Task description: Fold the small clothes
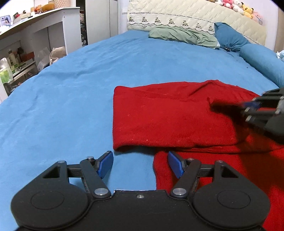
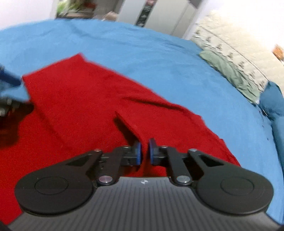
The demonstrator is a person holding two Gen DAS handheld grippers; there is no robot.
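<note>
A red garment (image 1: 174, 119) lies partly folded on the blue bed sheet (image 1: 74, 85); it also fills the middle of the right wrist view (image 2: 79, 106). My left gripper (image 1: 140, 164) is open and empty, low over the sheet at the garment's near left edge. My right gripper (image 2: 144, 151) has its blue pads almost together, with a raised fold of the red cloth (image 2: 131, 131) just ahead of them; I cannot tell if cloth is pinched. The right gripper also shows blurred at the right of the left wrist view (image 1: 248, 108).
A green pillow (image 1: 182, 35) and blue pillows (image 1: 230, 36) lie at the head of the bed, under a cream headboard cover (image 1: 177, 14). White shelves (image 1: 35, 35) with clutter stand left of the bed.
</note>
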